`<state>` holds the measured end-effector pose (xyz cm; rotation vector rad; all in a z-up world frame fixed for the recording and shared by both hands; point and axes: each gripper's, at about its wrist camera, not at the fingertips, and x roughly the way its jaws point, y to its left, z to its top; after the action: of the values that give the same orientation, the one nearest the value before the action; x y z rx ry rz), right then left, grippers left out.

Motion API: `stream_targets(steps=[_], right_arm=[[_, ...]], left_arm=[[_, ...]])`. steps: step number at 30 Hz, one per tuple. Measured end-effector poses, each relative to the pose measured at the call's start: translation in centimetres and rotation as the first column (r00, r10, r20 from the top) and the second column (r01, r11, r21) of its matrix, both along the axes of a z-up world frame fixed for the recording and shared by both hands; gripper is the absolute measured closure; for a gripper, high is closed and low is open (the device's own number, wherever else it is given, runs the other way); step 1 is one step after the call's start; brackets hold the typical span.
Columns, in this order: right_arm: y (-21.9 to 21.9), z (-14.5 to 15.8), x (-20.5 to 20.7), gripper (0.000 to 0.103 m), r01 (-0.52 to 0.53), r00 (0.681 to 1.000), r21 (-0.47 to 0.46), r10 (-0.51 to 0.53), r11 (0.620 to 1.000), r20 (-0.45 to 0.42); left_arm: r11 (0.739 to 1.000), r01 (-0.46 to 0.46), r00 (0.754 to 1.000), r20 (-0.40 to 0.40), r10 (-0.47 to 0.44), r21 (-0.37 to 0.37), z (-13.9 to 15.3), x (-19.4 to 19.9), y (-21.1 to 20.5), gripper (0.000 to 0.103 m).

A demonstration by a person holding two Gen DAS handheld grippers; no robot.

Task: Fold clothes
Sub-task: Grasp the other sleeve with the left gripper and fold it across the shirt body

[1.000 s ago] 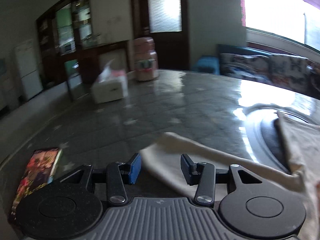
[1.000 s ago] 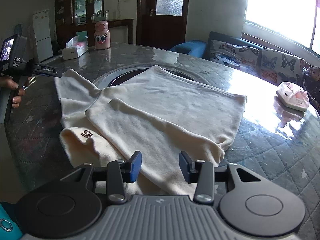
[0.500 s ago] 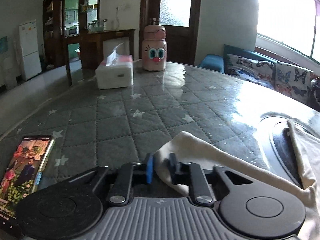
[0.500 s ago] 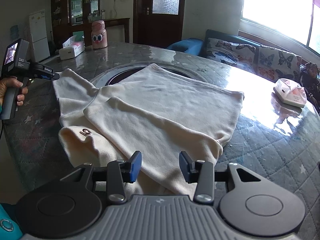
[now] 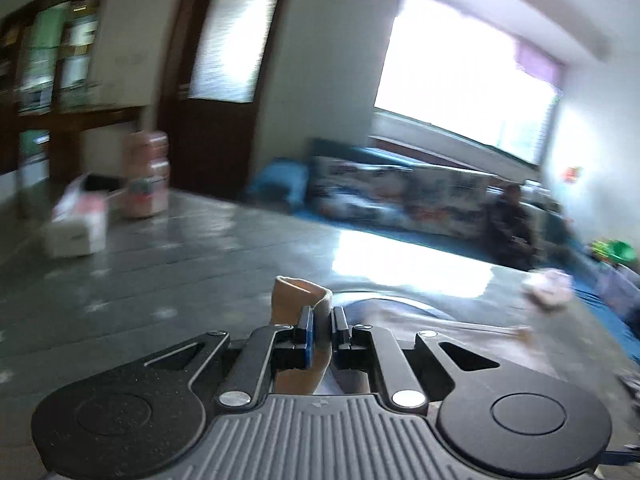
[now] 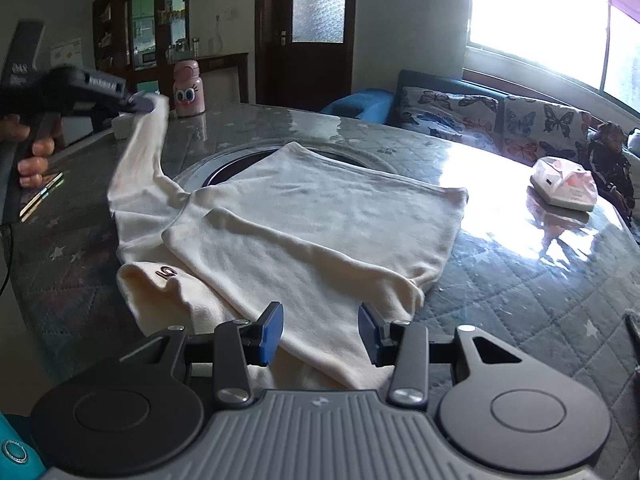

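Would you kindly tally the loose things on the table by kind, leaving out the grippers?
Cream garment: 1
Pink cartoon bottle: 1
Tissue packs: 2, the box beside the bottle and the pink pack near the sofa
Phone: 1
Total: 5

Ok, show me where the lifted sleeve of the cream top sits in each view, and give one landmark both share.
Left wrist: sleeve low centre, pinched in the left hand-held gripper.
Right wrist: sleeve upper left, rising off the table to that gripper.
Shared landmark: pink cartoon-face bottle.
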<state>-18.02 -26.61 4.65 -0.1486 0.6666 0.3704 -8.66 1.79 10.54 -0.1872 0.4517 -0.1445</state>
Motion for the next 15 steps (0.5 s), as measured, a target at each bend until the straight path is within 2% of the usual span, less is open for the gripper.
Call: stream_targets(steps=[5,15], right_arm=[[-1.5,0.1,-0.5,0.061,0.033,0.999,0.016,-0.033,0.999,0.008],[-4.2,0.0,-1.4,0.061,0.094,0.995,0.045,-0.095,0.995,0.011]], left_arm=[[0.983,0.182,0.983,0.009,-0.182,-0.011,1.0,-0.4,-6.0,0.094],[0.911,0.412,0.909,-0.056,-0.412,-0.020,-1.2,-1.0,-14.2,0.094]])
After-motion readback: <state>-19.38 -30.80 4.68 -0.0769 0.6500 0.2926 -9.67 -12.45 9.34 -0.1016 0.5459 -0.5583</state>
